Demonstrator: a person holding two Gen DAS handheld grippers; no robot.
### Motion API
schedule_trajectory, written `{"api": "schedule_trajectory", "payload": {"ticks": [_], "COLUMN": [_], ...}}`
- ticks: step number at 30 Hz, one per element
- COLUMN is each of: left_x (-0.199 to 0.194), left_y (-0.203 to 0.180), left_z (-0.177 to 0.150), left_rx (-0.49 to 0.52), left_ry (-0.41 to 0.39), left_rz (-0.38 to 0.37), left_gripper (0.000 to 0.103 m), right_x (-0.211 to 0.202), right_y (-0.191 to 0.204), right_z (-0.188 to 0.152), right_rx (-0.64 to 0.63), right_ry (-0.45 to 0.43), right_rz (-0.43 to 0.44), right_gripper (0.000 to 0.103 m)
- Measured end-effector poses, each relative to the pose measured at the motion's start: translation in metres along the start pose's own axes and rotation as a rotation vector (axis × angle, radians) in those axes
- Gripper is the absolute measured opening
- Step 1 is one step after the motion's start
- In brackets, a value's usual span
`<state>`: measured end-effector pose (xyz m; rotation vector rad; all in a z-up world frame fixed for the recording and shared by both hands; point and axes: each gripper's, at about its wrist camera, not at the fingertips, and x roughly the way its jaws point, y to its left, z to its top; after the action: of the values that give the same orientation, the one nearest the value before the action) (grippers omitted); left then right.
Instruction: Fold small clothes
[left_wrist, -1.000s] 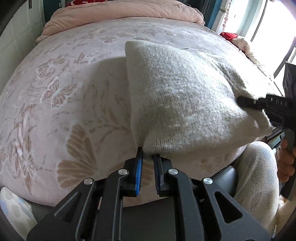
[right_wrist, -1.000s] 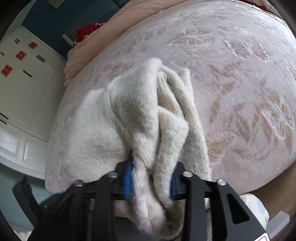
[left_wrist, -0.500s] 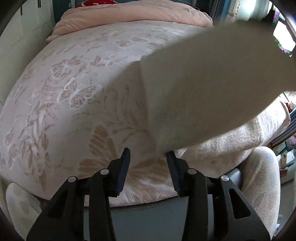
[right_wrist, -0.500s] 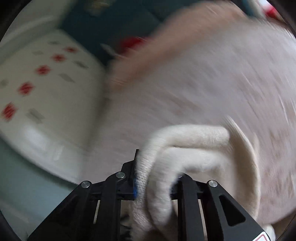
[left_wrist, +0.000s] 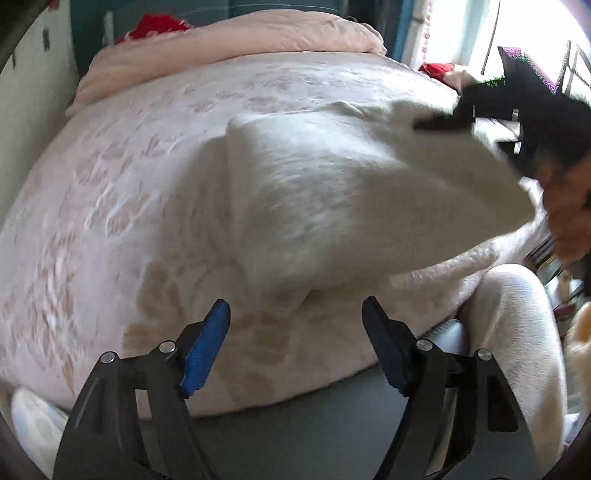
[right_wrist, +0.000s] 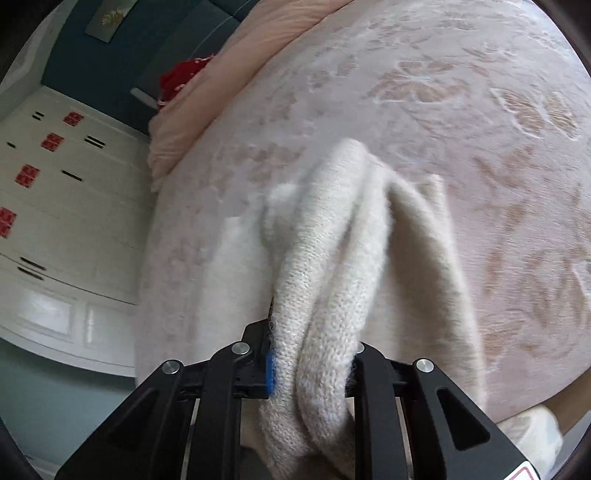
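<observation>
A cream knitted garment (left_wrist: 351, 192) lies folded on the pink flowered bedspread (left_wrist: 129, 177). My left gripper (left_wrist: 295, 321) is open and empty, just short of the garment's near corner. My right gripper (right_wrist: 312, 354) is shut on a bunched edge of the same garment (right_wrist: 332, 295), which hangs forward from its fingers down to the bed. In the left wrist view the right gripper (left_wrist: 443, 122) shows blurred at the garment's far right edge, with the hand behind it.
A rolled pink duvet (left_wrist: 240, 40) and a red item (left_wrist: 155, 26) lie at the head of the bed. White wardrobe doors (right_wrist: 55, 221) stand to the left. The person's leg (left_wrist: 517, 350) is at the bed's near right edge.
My left gripper let go of the garment's corner and opened wide. My right gripper swung the held edge up and across, then back down over the bed.
</observation>
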<state>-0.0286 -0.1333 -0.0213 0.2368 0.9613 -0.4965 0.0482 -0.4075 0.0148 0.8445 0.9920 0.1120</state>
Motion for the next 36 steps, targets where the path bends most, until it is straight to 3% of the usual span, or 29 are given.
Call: {"api": "schedule_trajectory", "payload": {"ticks": [2,3,4,6,8,10,11,12,14,16,18,21,24,27,30,32,34,36], "left_x": [0.007,0.011,0.01,0.002,0.01,0.019,0.022,0.023,0.017,0.007,-0.007,-0.025,-0.038,-0.041,-0.041,-0.046,-0.05,-0.051], "left_y": [0.002,0.009,0.02,0.039,0.042,0.043,0.042,0.04,0.04,0.043,0.047,0.049,0.048,0.047,0.046,0.049,0.05,0.048], "left_z": [0.005,0.008,0.011,0.011,0.006,0.001,0.0,-0.002,-0.002,-0.001,-0.001,-0.001,0.0,0.004,0.012,0.015,0.017,0.019], "left_rx": [-0.014,-0.047,-0.095,-0.158,-0.135,-0.145,-0.146,-0.142,-0.141,-0.16,-0.176,-0.164,-0.136,-0.113,-0.117,-0.122,-0.133,-0.137], "left_ry": [0.001,0.025,0.027,0.003,0.038,0.067,0.074,0.08,0.08,0.075,0.064,0.03,-0.014,-0.035,-0.027,-0.042,-0.062,-0.063], "left_rz": [0.01,0.011,-0.001,-0.015,-0.003,0.008,0.01,0.012,0.008,-0.022,-0.045,-0.038,0.011,0.027,0.027,0.032,0.028,0.024], "left_gripper": [0.051,0.031,0.021,0.018,0.019,0.018,0.018,0.018,0.019,0.02,0.022,0.025,0.037,0.038,0.039,0.045,0.054,0.054], "right_x": [-0.011,-0.019,-0.031,-0.038,-0.02,0.023,0.03,0.023,0.005,-0.019,-0.039,-0.053,-0.032,0.017,0.001,-0.016,-0.026,-0.026], "right_y": [0.016,0.021,0.026,0.023,0.003,-0.035,-0.045,-0.048,-0.041,-0.022,-0.005,0.016,0.018,-0.019,-0.018,-0.008,-0.001,-0.003], "right_z": [0.001,0.004,0.005,0.002,-0.002,-0.017,-0.023,-0.027,-0.025,-0.024,-0.026,-0.027,-0.042,-0.043,-0.031,-0.031,-0.039,-0.055], "right_rx": [-0.022,-0.035,-0.05,-0.092,-0.109,-0.087,-0.082,-0.064,-0.031,-0.086,-0.134,-0.2,-0.263,-0.258,-0.158,-0.149,-0.169,-0.153], "right_ry": [-0.026,-0.05,-0.081,-0.106,-0.069,0.047,0.049,0.007,-0.038,-0.112,-0.183,-0.2,-0.113,-0.01,-0.051,-0.093,-0.081,-0.045], "right_rz": [0.031,0.049,0.066,0.022,-0.092,-0.238,-0.241,-0.207,-0.202,-0.312,-0.361,-0.314,-0.313,-0.391,-0.328,-0.301,-0.314,-0.327], "right_gripper": [0.016,0.016,0.016,0.016,0.015,0.017,0.017,0.018,0.03,0.033,0.034,0.033,0.033,0.022,0.023,0.031,0.037,0.049]}}
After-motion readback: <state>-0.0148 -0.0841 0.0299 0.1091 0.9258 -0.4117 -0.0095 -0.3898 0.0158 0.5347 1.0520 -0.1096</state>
